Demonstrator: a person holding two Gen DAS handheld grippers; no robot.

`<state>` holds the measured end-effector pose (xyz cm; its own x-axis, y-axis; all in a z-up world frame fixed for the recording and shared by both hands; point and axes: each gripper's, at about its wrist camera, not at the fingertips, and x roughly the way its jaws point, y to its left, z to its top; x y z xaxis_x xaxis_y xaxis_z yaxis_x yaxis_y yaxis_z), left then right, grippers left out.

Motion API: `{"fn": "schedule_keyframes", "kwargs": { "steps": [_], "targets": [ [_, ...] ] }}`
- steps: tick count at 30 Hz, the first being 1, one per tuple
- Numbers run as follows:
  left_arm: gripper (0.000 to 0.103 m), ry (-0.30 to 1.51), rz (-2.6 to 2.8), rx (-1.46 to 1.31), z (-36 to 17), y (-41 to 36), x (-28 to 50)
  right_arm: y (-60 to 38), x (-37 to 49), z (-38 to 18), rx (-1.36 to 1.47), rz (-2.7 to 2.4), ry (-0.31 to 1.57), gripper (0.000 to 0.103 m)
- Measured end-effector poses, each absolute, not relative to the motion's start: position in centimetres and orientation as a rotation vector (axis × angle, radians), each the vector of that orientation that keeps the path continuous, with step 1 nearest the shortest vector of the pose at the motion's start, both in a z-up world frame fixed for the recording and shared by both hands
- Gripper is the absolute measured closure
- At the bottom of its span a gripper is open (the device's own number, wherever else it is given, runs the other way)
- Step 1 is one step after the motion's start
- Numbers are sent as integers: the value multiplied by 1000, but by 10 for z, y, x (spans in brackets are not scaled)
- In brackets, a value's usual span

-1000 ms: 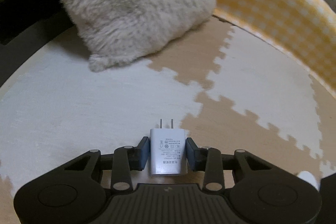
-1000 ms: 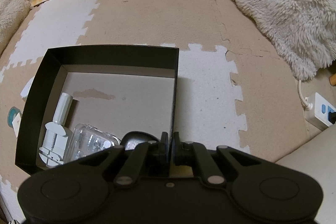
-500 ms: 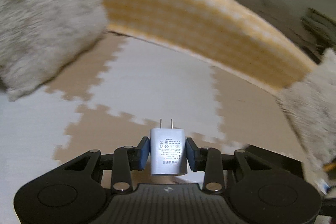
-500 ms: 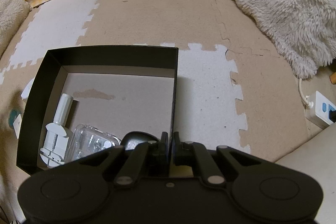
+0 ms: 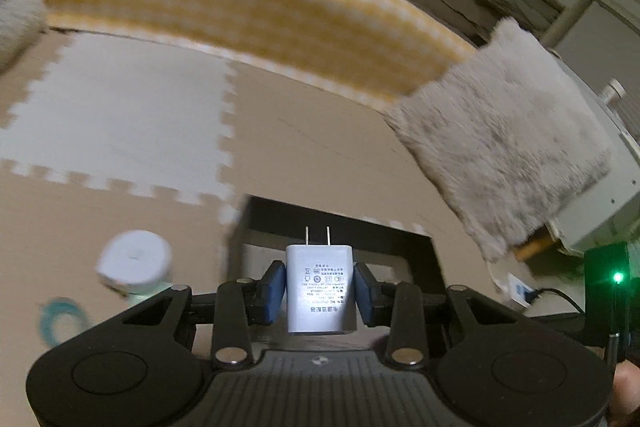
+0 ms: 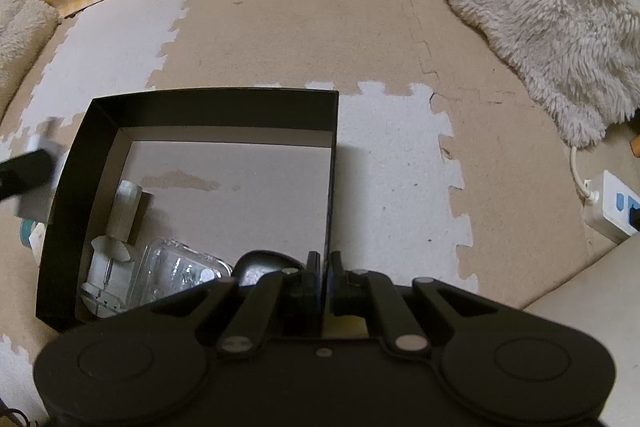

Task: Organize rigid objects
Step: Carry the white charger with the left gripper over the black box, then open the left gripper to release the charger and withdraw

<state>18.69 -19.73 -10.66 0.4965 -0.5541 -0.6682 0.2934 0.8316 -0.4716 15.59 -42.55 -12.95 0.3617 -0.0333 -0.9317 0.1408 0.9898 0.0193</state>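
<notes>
White plastic fills your left claw (image 5: 320,289): the blue pads pinch the charger plug (image 5: 319,293) by its two sides, prongs pointing away from you, printed face up. You hold it tilted downward above the floor mat (image 5: 120,115), just short of the black box's (image 5: 340,223) near-left wall, with a white round lid (image 5: 134,259) left of the box. Your right claw (image 6: 323,281) points steeply down over the box (image 6: 212,107), at its near-right corner, jaws pressed together with nothing between them. Inside the box, along its left wall, lie a white tool (image 6: 116,247) and a clear plastic case (image 6: 176,273).
</notes>
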Motion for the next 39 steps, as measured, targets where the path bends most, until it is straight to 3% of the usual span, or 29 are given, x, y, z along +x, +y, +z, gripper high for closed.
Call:
{"fn": "schedule_keyframes", "kwargs": {
  "steps": [22, 24, 26, 28, 39],
  "targets": [
    [64, 1064, -607, -316, -159, -312, 231, -431, 144, -111, 144, -89, 1115, 100],
    [61, 1077, -601, -332, -164, -314, 233, -432, 144, -111, 149, -86, 1112, 100],
    [43, 1081, -576, -326, -166, -313, 232, -432, 144, -111, 154, -84, 1109, 100],
    [35, 1080, -570, -319, -166, -310, 231, -433, 143, -111, 158, -82, 1108, 100],
    [21, 1072, -590, -184, -147, -303, 220, -434, 143, -112, 166, -80, 1106, 100]
  ]
}}
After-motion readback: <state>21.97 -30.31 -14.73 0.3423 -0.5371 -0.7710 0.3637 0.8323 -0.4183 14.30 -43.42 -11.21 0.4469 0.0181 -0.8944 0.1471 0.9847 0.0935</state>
